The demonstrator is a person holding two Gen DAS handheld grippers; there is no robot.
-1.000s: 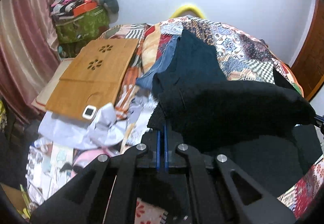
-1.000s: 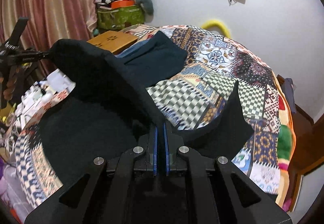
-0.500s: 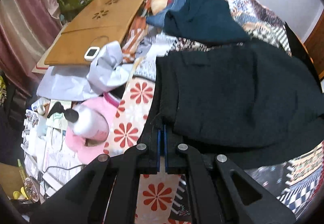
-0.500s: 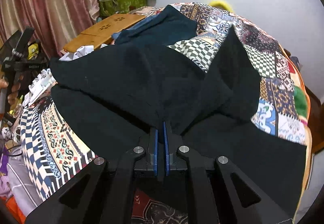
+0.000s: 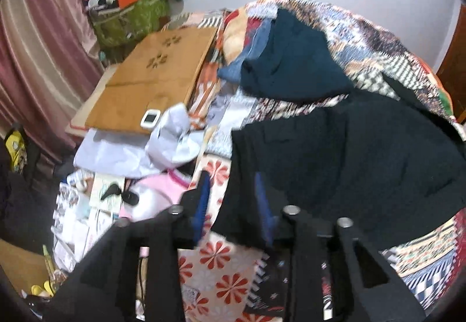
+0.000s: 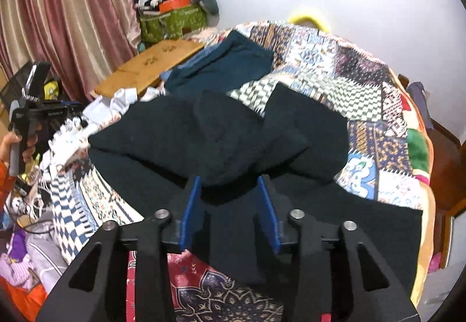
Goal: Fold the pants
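The black pants lie folded over on the patchwork bedspread. In the left wrist view my left gripper is open, its blue pads apart, with the pants' near left edge lying between them. In the right wrist view the pants lie bunched in a doubled heap, and my right gripper is open around the near fold without pinching it. The left gripper shows at the far left of that view, held in a hand.
A dark teal garment and blue jeans lie beyond the pants. A wooden board with a small white device lies at the left. Grey cloth, papers and a pink item clutter the bed's left edge. Curtains hang left.
Both grippers were shut on the pants, lowered the lifted half onto the bed, then opened and let go. The pants now rest doubled over.
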